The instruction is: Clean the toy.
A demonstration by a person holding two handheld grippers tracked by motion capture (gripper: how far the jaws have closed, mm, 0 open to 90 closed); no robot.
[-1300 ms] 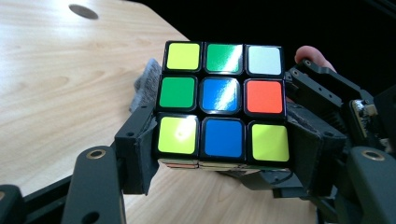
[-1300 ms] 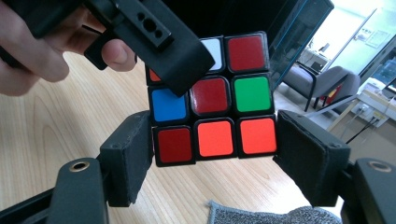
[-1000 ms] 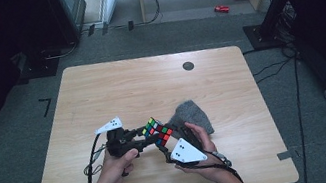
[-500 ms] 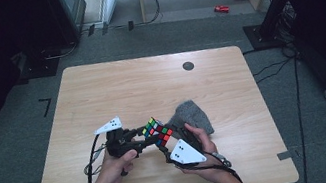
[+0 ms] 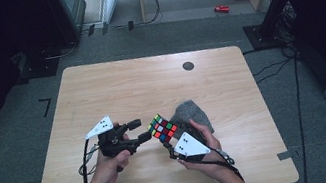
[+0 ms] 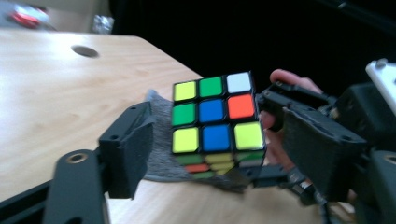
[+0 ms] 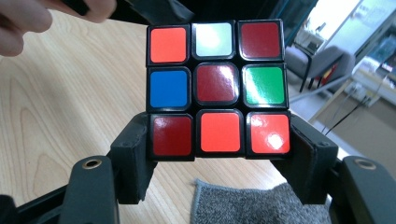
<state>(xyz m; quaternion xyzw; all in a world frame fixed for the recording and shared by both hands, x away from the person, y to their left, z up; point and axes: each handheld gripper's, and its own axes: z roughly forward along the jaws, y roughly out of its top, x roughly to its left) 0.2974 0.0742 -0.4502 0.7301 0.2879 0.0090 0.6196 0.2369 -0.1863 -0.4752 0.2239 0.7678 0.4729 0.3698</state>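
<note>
right gripper holds the cube — its jaws clamp the cube's bottom layer from both sides, pads pressed flat on the outer faces, as the right gripper view shows. cube stands upright above those jaws, lifted clear of the tabletop. face toward that camera: orange, white, dark red on top; blue, dark red, green in the middle; dark red, orange, orange at the bottom, between the pads.

left gripper sits just left of the cube in the high view, jaws pointing at it. jaws have just been opening and now stand partly apart, not pressing on anything. in the left gripper view the cube lies ahead of the jaws, roughly in line with the gap between them; the left jaw is clearly short of it, with a gap showing. whether the right jaw brushes the cube's side, cannot tell — it overlaps the other gripper there. face toward this camera: yellow, green, white; green, blue, orange; yellow, blue, yellow.

grey cloth lies flat on the tabletop just beyond the right gripper's jaws, behind and under the raised cube; also visible below the cube in the right gripper view.

both hands grip their handles, left hand and right hand near the tabletop's near edge.
</note>
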